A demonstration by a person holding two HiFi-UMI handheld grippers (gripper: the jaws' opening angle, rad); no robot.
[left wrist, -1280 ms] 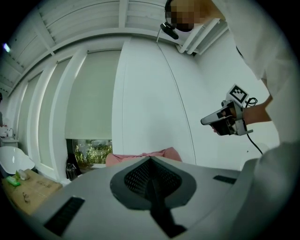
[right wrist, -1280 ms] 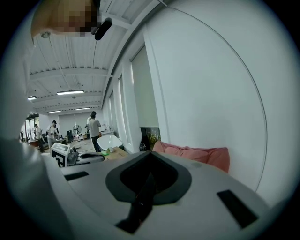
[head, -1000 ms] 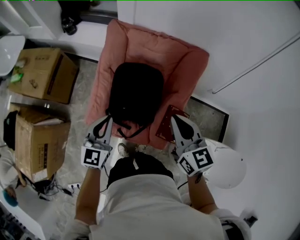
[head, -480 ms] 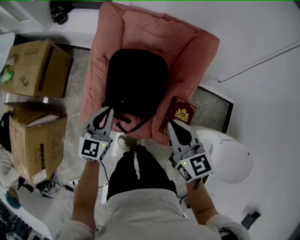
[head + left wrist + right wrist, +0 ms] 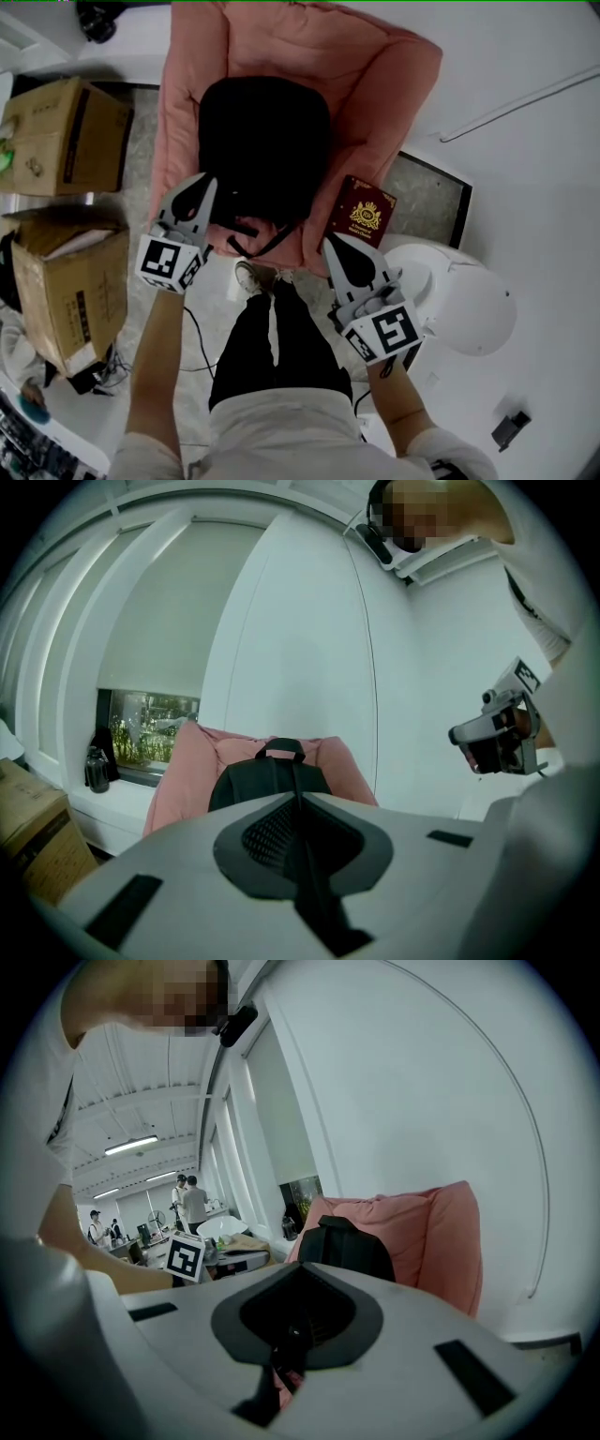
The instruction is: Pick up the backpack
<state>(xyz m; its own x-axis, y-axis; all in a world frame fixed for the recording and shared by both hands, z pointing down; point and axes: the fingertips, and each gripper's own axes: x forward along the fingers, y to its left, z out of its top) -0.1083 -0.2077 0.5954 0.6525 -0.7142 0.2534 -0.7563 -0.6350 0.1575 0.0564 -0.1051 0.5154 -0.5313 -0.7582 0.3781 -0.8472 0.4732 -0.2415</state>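
black backpack (image 5: 264, 150) on pink cushion (image 5: 375, 84)

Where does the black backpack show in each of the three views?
Head view: backpack upper centre, lying on the pink cushion.
Left gripper view: backpack at centre, above the jaws.
Right gripper view: backpack just right of centre.
Shared landmark: pink cushion behind it.

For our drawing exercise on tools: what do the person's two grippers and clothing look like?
The left gripper and right gripper are pale grey wedges with black teardrop pads, each bearing a cube of black-and-white square markers. White short-sleeved top, black trousers.
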